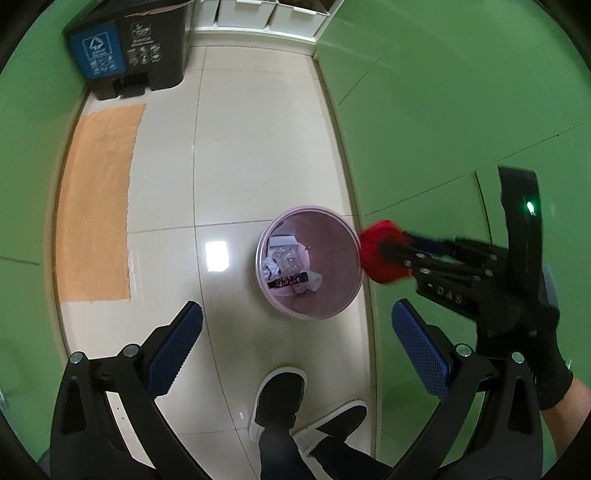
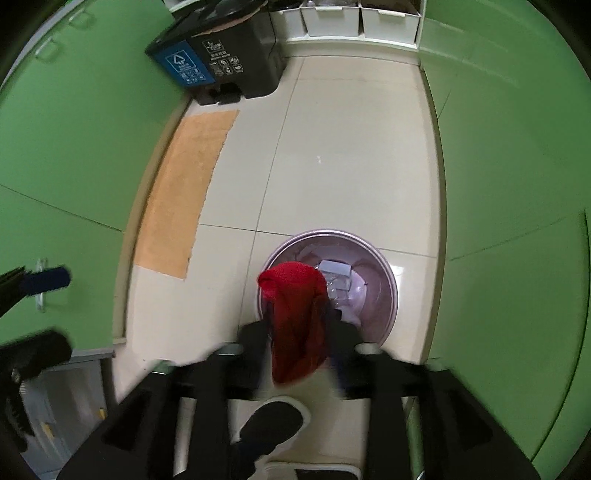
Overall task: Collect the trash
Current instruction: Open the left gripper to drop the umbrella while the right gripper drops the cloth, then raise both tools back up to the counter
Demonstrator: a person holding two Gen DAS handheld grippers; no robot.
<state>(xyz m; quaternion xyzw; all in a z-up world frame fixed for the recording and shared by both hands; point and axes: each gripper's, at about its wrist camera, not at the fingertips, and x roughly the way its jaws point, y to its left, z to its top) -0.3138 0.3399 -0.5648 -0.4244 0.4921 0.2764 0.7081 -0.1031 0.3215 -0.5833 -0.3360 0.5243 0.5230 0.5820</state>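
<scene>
A pink round waste bin (image 1: 343, 295) stands on the tiled floor with paper scraps and a dark wrapper (image 1: 288, 281) inside; it also shows in the right wrist view (image 2: 384, 273). My right gripper (image 1: 384, 253) is shut on a crumpled red piece of trash (image 1: 380, 236) and holds it just above the bin's right rim. In the right wrist view the red trash (image 2: 295, 314) hangs between the shut jaws (image 2: 299, 332) over the bin's near edge. My left gripper (image 1: 295, 343) is open and empty, above the floor in front of the bin.
A black pedal bin with a blue recycling label (image 1: 125, 48) stands at the far end. An orange mat (image 1: 96, 199) lies along the left cabinet. Green cabinets (image 1: 461, 110) line both sides. White storage boxes (image 2: 358, 18) sit at the back. The person's shoes (image 1: 280, 398) are below.
</scene>
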